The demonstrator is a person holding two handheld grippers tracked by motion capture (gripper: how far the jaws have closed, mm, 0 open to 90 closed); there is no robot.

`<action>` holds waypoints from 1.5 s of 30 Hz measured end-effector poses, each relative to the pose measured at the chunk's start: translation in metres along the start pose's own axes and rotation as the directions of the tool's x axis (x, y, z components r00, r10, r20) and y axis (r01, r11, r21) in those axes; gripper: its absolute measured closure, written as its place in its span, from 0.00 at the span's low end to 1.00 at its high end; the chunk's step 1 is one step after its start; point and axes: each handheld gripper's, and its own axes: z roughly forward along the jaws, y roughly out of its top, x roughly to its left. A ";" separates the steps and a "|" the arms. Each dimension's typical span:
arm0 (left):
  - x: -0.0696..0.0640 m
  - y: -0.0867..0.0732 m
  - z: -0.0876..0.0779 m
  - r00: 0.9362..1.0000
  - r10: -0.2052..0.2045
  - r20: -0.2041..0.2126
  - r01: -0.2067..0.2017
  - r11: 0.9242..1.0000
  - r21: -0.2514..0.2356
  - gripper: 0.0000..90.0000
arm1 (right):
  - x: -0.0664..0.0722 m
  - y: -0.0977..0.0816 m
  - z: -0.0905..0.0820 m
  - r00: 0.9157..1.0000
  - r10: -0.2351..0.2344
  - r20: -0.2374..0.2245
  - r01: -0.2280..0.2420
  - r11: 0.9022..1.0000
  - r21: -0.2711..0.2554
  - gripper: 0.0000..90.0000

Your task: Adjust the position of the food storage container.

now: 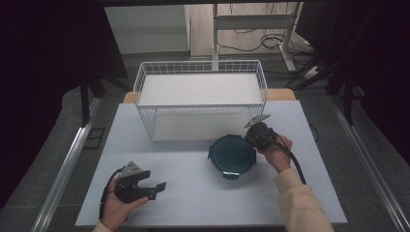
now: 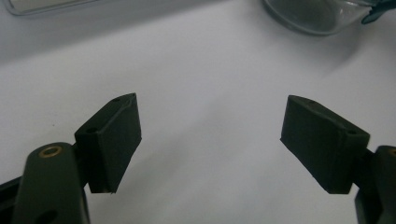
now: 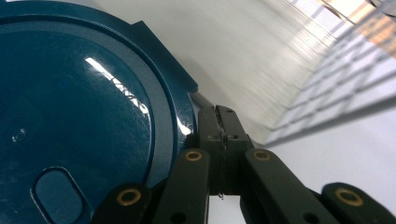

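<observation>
A round glass container with a dark teal lid (image 1: 232, 154) stands on the white table (image 1: 193, 203), right of centre. My right gripper (image 1: 249, 140) is shut, its jaws pressed together, with the tips against the lid's right rim. Up close, the right gripper (image 3: 219, 114) touches the lid (image 3: 70, 116) just below one of its clip tabs; whether anything thin is pinched I cannot tell. My left gripper (image 1: 158, 190) rests at the front left, a hand's width from the container, and points right. The left gripper (image 2: 210, 135) stands open over bare table, with the glass bowl (image 2: 308, 14) farther ahead.
A white wire basket (image 1: 200, 96) with a white liner stands at the back of the table, just behind the container; its wires (image 3: 336, 60) run close by the right gripper. Table edges lie near both forearms. Dark floor and cables surround the table.
</observation>
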 end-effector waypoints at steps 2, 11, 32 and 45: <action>0.001 0.000 -0.001 1.000 -0.004 0.000 0.004 1.000 -0.004 0.22 | 0.006 0.001 0.000 1.000 -0.010 -0.013 0.010 1.000 -0.004 1.00; 0.000 0.001 0.000 1.000 -0.003 -0.001 0.003 1.000 -0.001 0.22 | 0.030 0.003 -0.005 0.997 -0.046 -0.054 0.046 0.999 -0.006 1.00; 0.000 0.003 -0.001 1.000 -0.011 -0.005 0.011 1.000 -0.005 0.22 | 0.067 0.013 -0.004 0.990 -0.100 -0.101 0.099 0.995 -0.020 1.00; 0.002 0.002 -0.001 1.000 -0.012 -0.007 0.012 1.000 -0.003 0.22 | 0.081 0.016 -0.002 0.988 -0.103 -0.112 0.098 0.994 -0.050 1.00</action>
